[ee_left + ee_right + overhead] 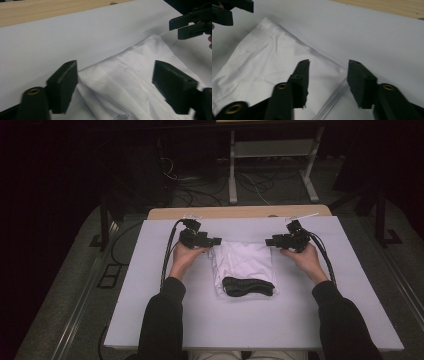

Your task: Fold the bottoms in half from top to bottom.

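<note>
1. the white worktop [150,310] lay bare left, right and near side of the folded white garment [242,260].
2. a black patch [248,286] lay on the garment's near edge.
3. bare worktop ran along the far side, behind both grippers.

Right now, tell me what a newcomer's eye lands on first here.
A folded white garment lies mid-table on the white table cover, with a dark collar at its near edge. The left gripper and right gripper flank its far corners, jaws open, gripping nothing.
</note>
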{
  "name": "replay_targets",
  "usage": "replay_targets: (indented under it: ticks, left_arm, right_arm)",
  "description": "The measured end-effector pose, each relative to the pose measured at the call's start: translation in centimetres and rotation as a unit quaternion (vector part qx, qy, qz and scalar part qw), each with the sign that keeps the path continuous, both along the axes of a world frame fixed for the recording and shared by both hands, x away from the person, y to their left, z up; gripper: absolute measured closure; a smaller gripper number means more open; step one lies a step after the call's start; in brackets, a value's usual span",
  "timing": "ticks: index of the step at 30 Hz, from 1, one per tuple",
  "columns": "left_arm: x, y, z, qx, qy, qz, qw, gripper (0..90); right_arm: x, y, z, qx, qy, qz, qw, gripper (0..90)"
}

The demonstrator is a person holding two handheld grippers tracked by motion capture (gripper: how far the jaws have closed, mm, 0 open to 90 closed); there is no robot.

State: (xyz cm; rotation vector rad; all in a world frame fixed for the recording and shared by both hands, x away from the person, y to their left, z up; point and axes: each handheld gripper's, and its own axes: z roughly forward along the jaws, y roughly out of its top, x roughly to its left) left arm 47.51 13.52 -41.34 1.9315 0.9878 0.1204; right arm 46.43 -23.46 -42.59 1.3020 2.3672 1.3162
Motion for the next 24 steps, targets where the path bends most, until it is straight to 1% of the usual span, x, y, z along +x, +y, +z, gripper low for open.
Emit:
replay_targets:
  ticks: [1, 2, 4, 6, 7, 9, 10, 11, 13, 15, 16, 18, 21, 24]
  left_arm:
    - [0.0, 0.1, 0.1, -0.005, 0.002, -0.004, 1.0000, 16.8]
    - [-0.1, 0.1, 0.2, -0.008, 0.005, -0.007, 0.9999, 15.7]
    - [-0.2, 0.1, 0.4, -0.007, 0.003, -0.009, 0.9999, 11.0]
    - [-0.4, 0.0, 0.6, -0.008, 0.006, -0.009, 0.9999, 5.3]
    - [-0.5, 0.0, 0.6, -0.008, 0.006, -0.009, 0.9999, 2.2]
    - [-0.7, -0.1, 0.8, -0.007, 0.002, -0.011, 0.9999, 0.0]
    - [-1.0, -0.1, 0.9, -0.009, -0.004, -0.012, 0.9999, 0.0]
    - [-1.2, -0.1, 1.0, -0.015, -0.007, -0.013, 0.9998, 0.0]
    - [-1.7, 0.0, 1.1, -0.027, -0.009, -0.018, 0.9994, 0.0]
    - [-2.2, 0.1, 1.2, -0.024, -0.015, -0.023, 0.9993, 0.0]
    - [-2.4, 0.1, 1.3, -0.017, -0.019, -0.023, 0.9994, 0.0]
    - [-2.8, 0.2, 1.5, -0.012, -0.026, -0.026, 0.9993, 0.0]
    - [-3.5, 0.4, 1.8, -0.014, -0.035, -0.025, 0.9990, 0.0]
    - [-4.0, 0.6, 1.9, -0.005, -0.038, -0.028, 0.9989, 0.0]
  right_arm:
    - [-0.2, 0.1, 0.0, 0.000, -0.001, 0.006, 1.0000, 41.0]
    - [-0.3, 0.2, 0.1, -0.002, -0.002, 0.008, 1.0000, 39.0]
    - [-0.7, 0.4, 0.1, -0.004, -0.001, 0.014, 0.9999, 32.5]
    - [-0.9, 0.6, 0.2, -0.013, 0.000, 0.013, 0.9998, 24.0]
    - [-1.0, 0.8, 0.3, -0.013, 0.001, 0.014, 0.9998, 19.3]
    - [-1.2, 0.9, 0.5, -0.016, 0.001, 0.010, 0.9998, 13.7]
    - [-1.3, 0.9, 0.5, -0.016, 0.001, 0.009, 0.9998, 13.2]
    - [-1.5, 0.9, 0.7, -0.014, 0.002, 0.010, 0.9999, 10.6]
    - [-1.8, 0.9, 0.9, -0.016, 0.002, 0.008, 0.9998, 1.4]
    - [-2.0, 0.7, 1.1, -0.019, 0.001, 0.011, 0.9998, 0.0]
    - [-2.1, 0.6, 1.2, -0.018, 0.002, 0.011, 0.9998, 0.0]
    - [-2.4, 0.4, 1.5, -0.017, 0.000, 0.009, 0.9998, 0.0]
    - [-2.9, 0.1, 2.0, -0.014, -0.005, 0.009, 0.9999, 0.0]
    - [-3.4, -0.2, 2.3, -0.019, -0.007, 0.006, 0.9998, 0.0]
